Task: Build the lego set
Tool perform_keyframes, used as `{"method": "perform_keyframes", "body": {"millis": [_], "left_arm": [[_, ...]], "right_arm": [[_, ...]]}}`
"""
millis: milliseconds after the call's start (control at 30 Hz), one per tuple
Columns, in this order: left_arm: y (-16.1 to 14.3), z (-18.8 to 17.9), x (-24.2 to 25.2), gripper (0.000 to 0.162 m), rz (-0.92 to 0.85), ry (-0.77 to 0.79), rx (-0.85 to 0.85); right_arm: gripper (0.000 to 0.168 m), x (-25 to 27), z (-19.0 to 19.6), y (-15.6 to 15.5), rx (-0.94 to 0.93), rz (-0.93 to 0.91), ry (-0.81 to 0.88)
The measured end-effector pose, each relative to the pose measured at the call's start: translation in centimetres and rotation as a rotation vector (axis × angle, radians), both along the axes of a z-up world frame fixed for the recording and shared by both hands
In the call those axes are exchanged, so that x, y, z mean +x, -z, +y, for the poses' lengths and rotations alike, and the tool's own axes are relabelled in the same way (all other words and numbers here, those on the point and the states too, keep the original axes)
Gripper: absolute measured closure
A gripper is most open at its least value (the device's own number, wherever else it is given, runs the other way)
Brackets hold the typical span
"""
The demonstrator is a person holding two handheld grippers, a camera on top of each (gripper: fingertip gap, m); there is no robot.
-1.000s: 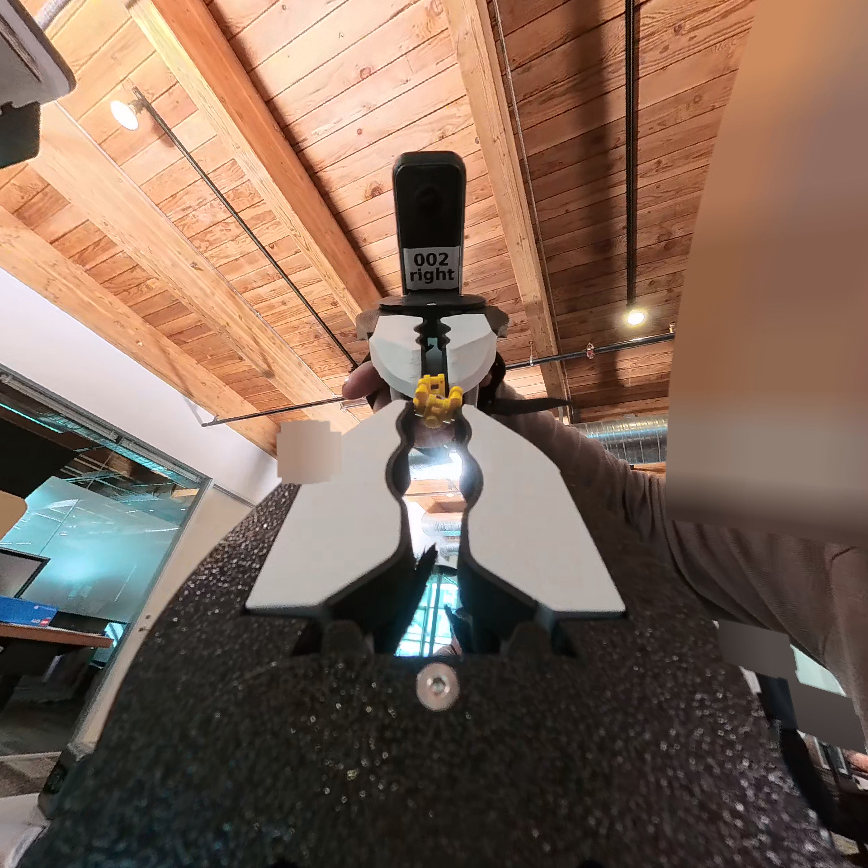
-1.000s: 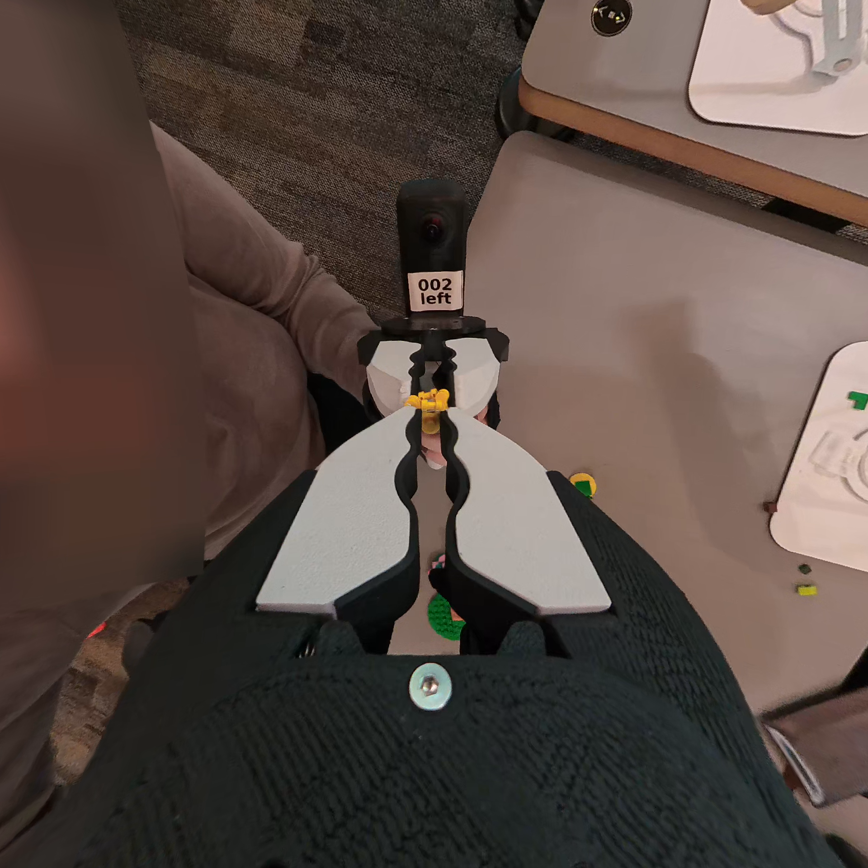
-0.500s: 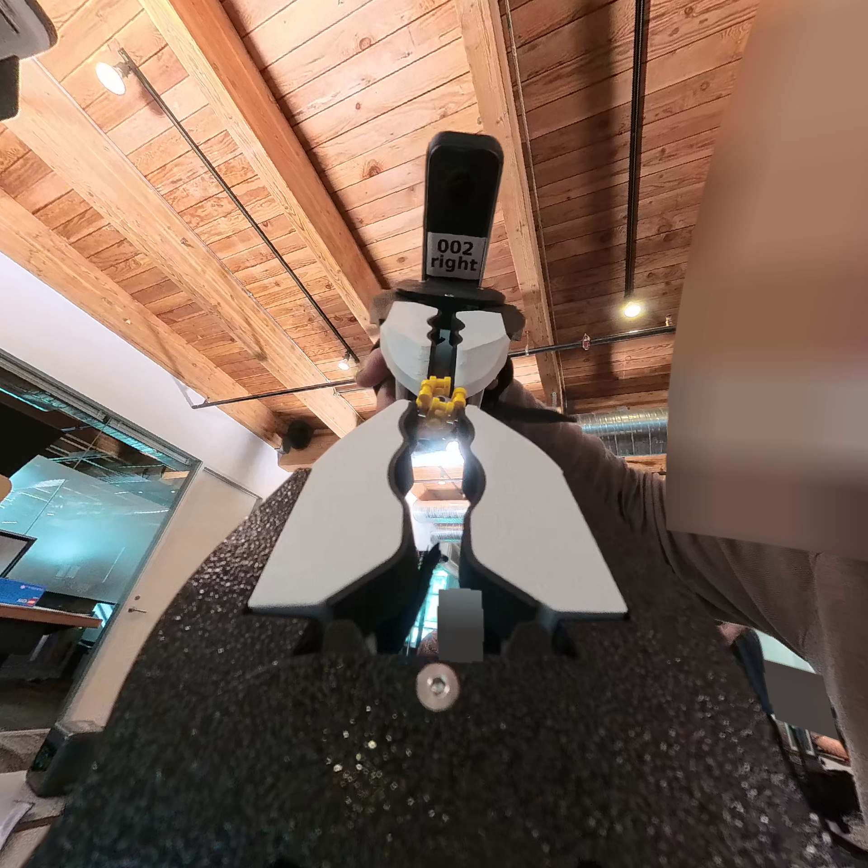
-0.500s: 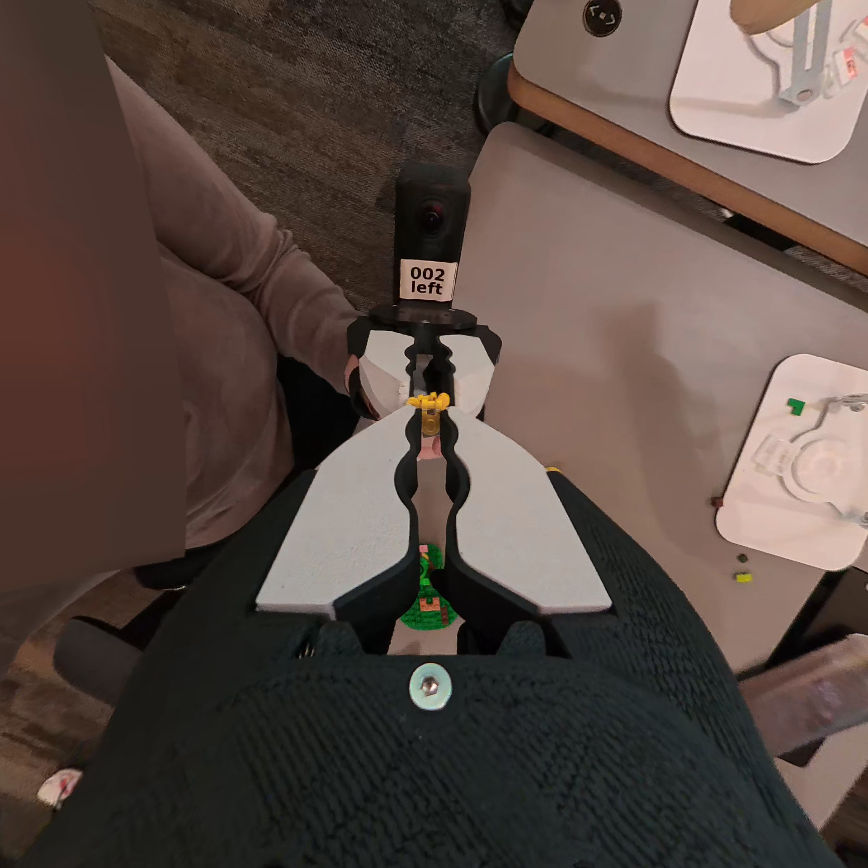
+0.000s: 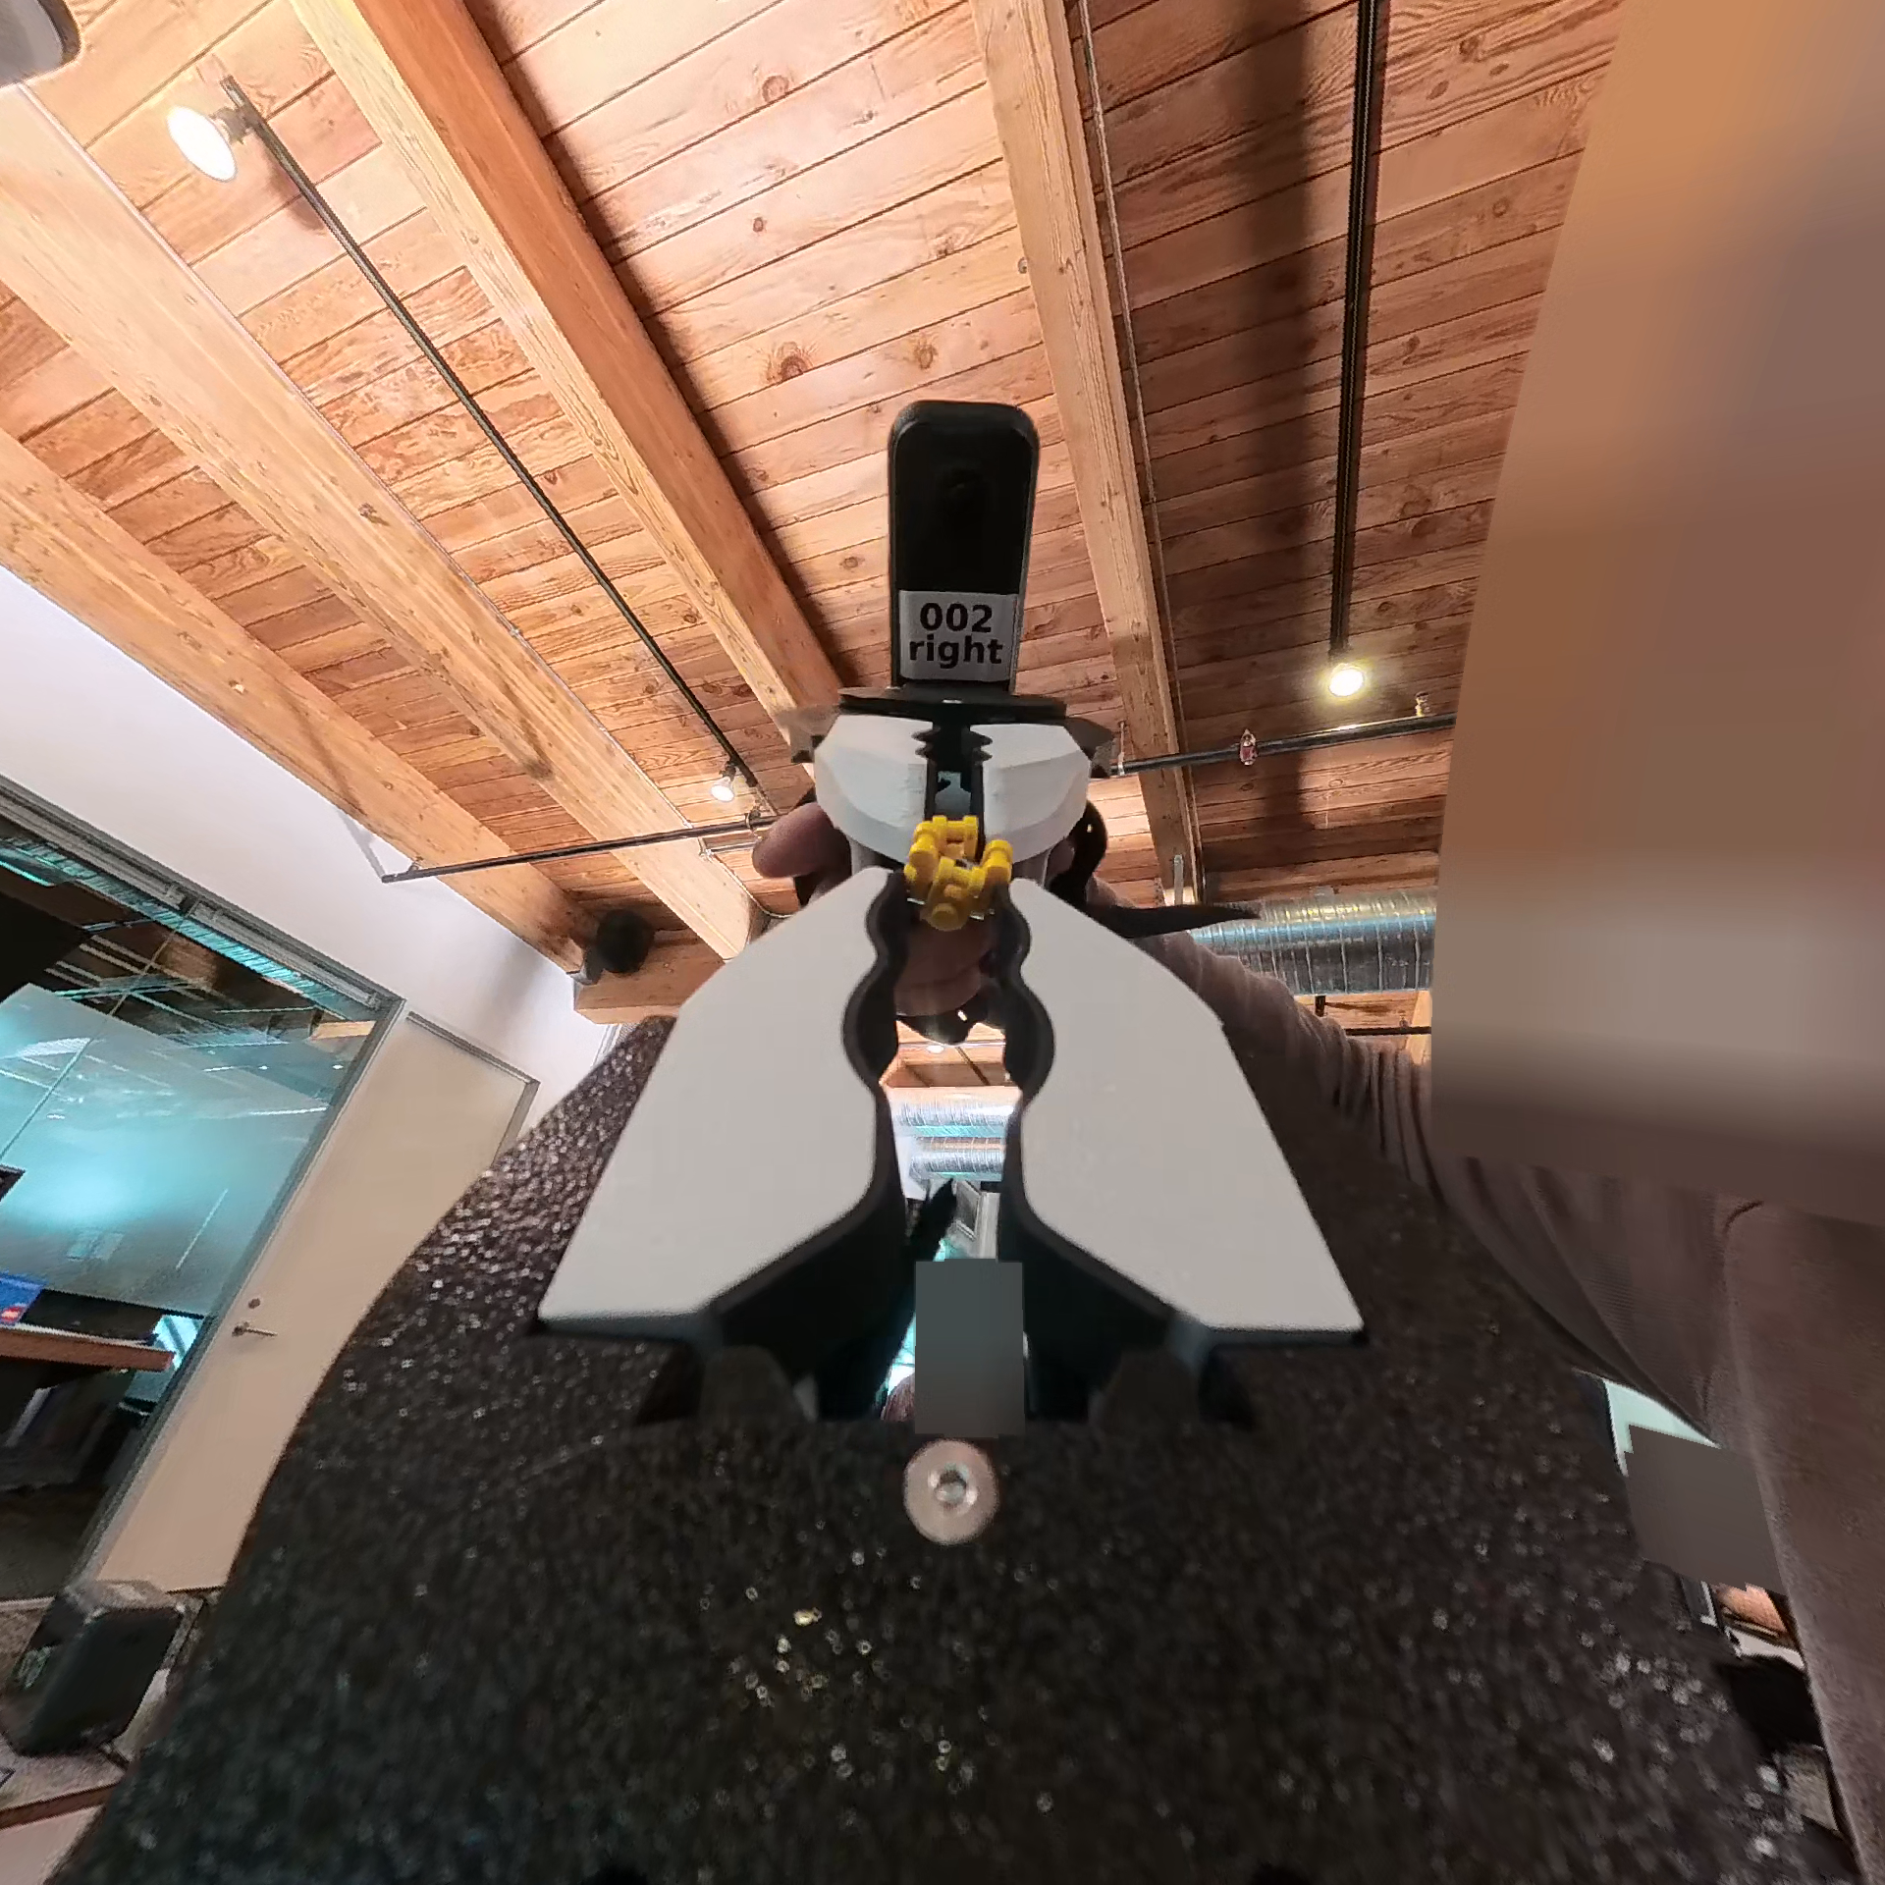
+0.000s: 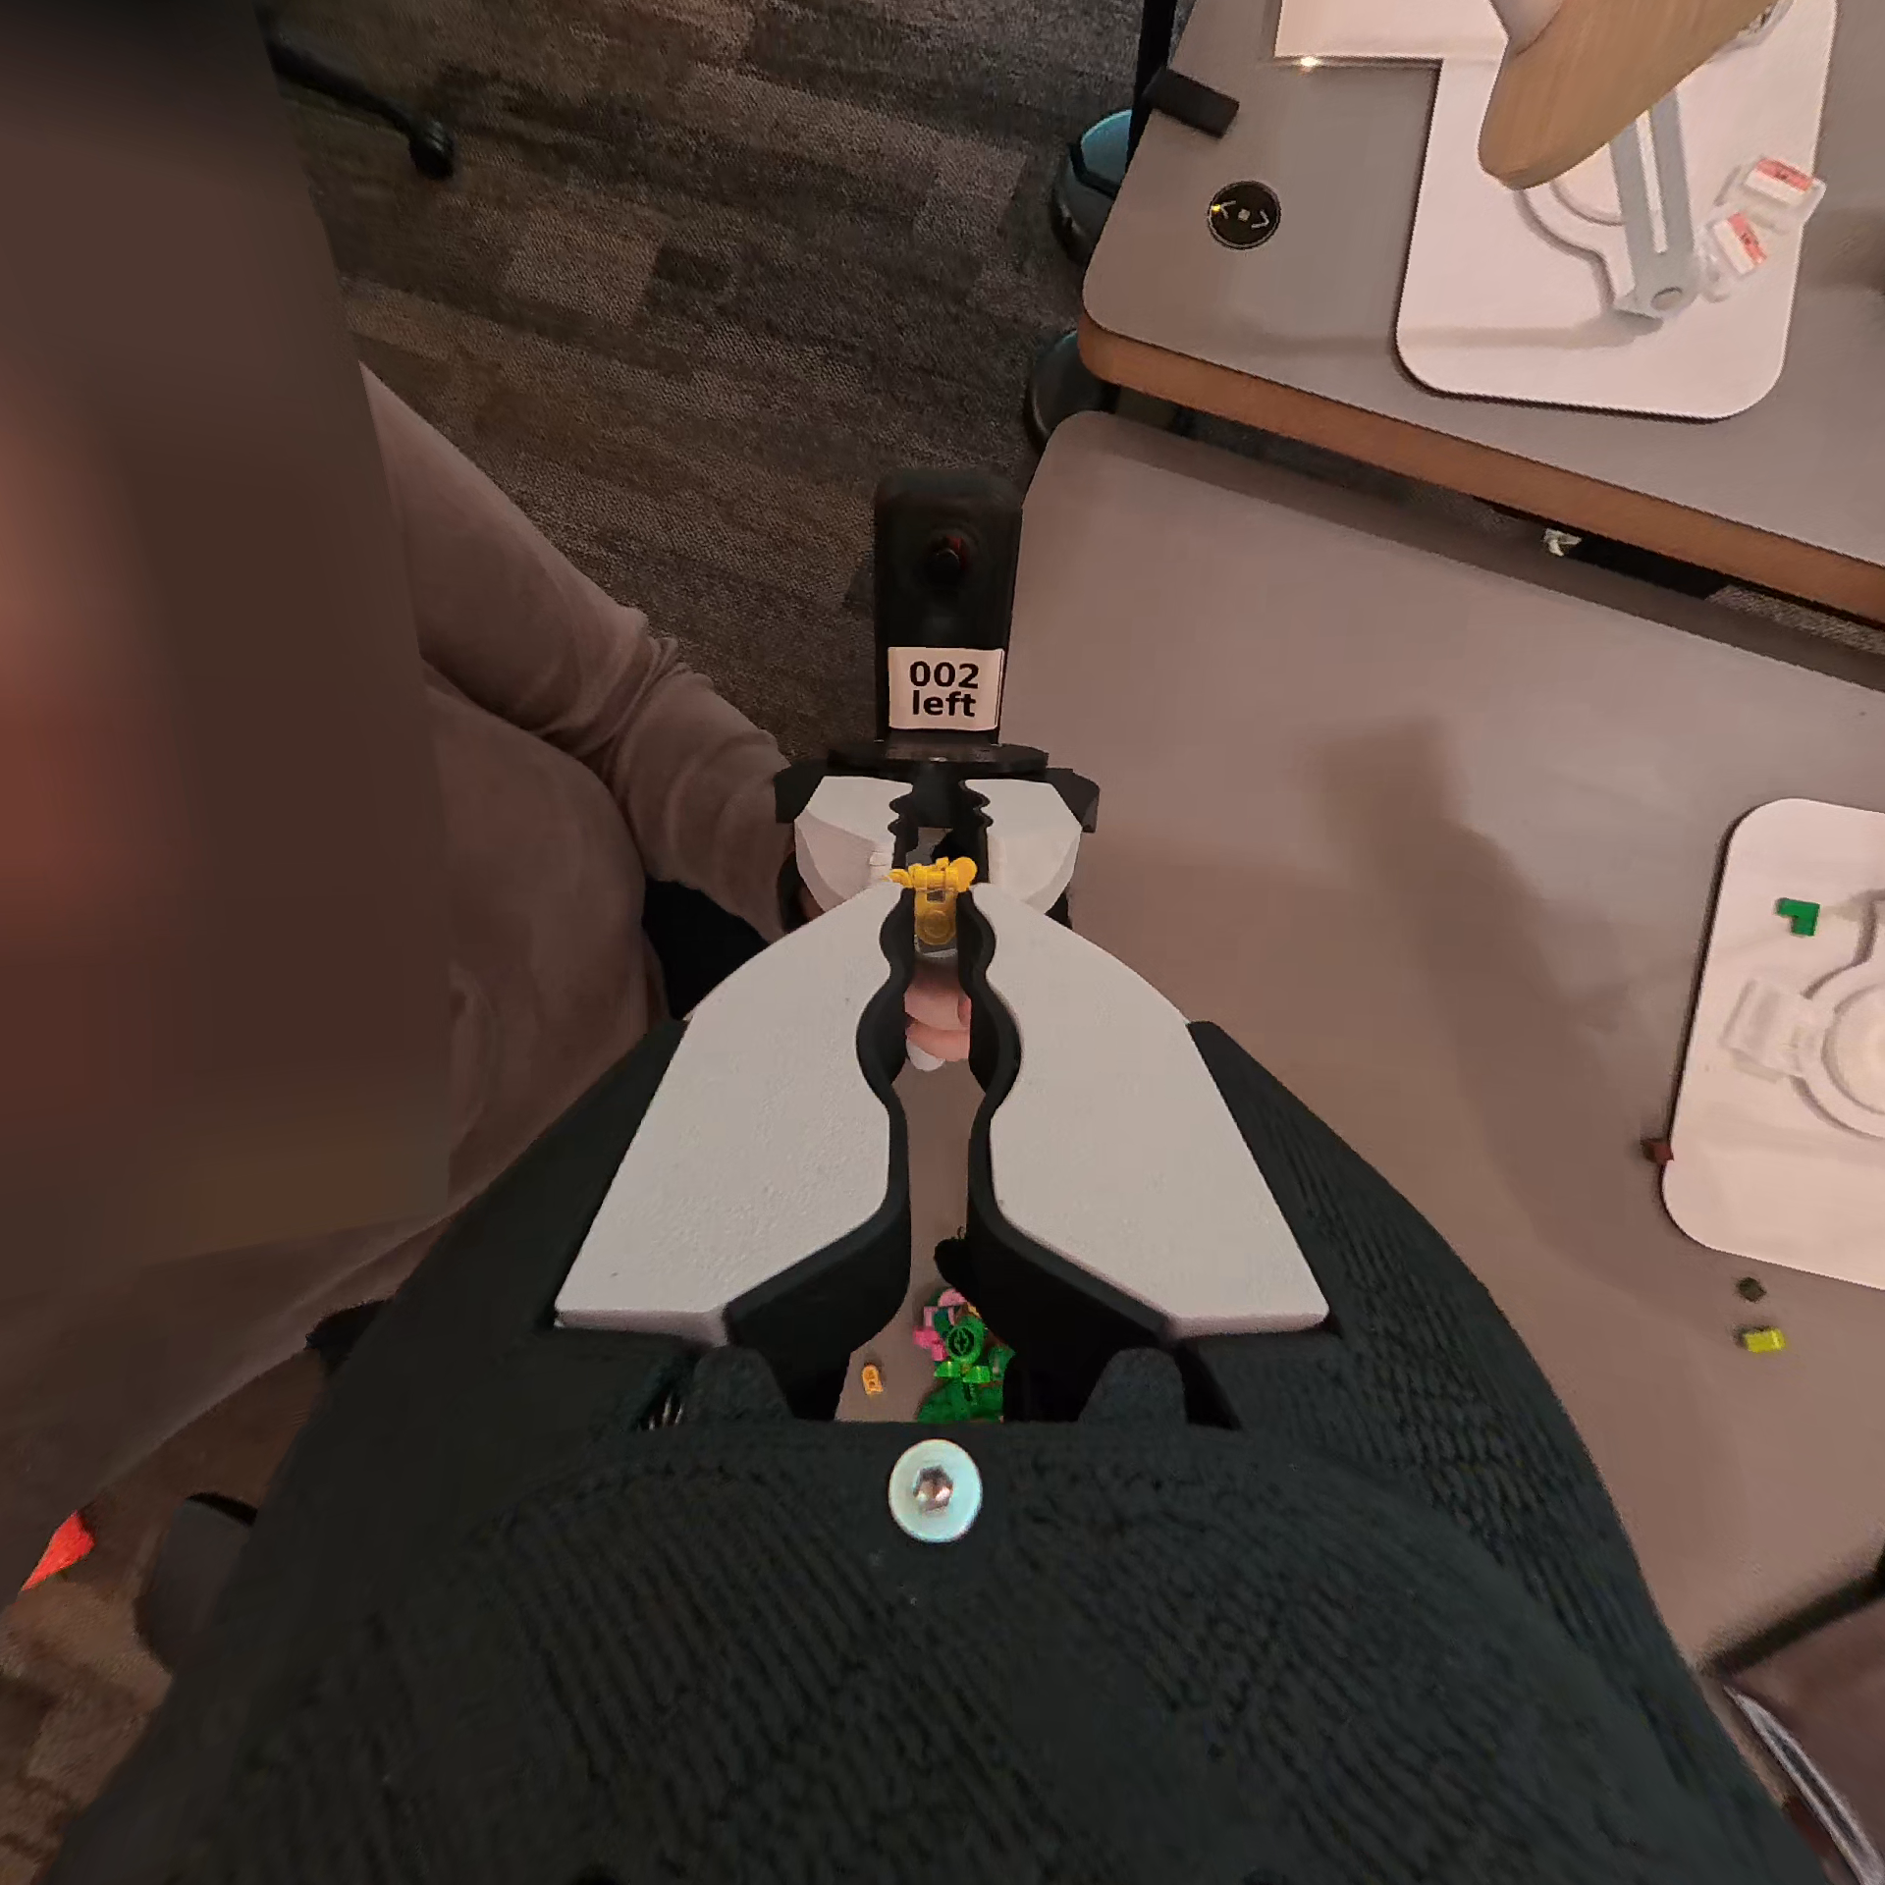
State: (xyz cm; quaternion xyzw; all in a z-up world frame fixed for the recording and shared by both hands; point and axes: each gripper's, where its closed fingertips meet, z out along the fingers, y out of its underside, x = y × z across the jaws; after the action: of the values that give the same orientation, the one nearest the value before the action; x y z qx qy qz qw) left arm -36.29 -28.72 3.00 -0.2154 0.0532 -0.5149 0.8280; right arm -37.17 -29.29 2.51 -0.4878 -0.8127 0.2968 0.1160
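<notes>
A small yellow lego assembly (image 5: 954, 872) is held in the air between both grippers, which meet tip to tip. My left gripper (image 5: 949, 900) points up at the ceiling and is shut on the lower end of the assembly. The right gripper (image 5: 954, 806) faces it from above. In the right wrist view, my right gripper (image 6: 933, 903) points down and is shut on the yellow piece (image 6: 933, 918). The left gripper (image 6: 933, 847) meets it from below. A green and pink lego build (image 6: 964, 1367) lies on the table and shows through the gap between my right fingers.
A grey table (image 6: 1377, 816) lies below, with a white tray (image 6: 1734, 1173) holding a green piece (image 6: 1797, 915). Small loose pieces (image 6: 1760, 1338) lie nearby, and an orange bit (image 6: 872, 1379). A second table with a white mat (image 6: 1591, 337) is at the top right. A person's sleeve (image 6: 571, 714) is at the left. Both grippers' tips are close together, under 4 cm apart.
Both grippers stay closed tip to tip on the yellow assembly. The pair has drifted, so the right view shows more of the far table, and the green build appears under the fingers.
</notes>
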Motion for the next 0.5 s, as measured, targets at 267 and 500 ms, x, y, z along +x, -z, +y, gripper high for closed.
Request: {"method": "perform_keyframes", "body": {"millis": [267, 500], "left_arm": [[-0.13, -0.22, 0.0, 0.146, 0.02, -0.021, 0.009], [0.06, 0.13, -0.29, 0.146, 0.008, -0.016, -0.007]], "right_arm": [[0.162, 0.06, -0.31, -0.16, -0.003, 0.008, -0.005], [0.149, 0.24, -0.46, -0.14, -0.001, 0.006, -0.004]]}}
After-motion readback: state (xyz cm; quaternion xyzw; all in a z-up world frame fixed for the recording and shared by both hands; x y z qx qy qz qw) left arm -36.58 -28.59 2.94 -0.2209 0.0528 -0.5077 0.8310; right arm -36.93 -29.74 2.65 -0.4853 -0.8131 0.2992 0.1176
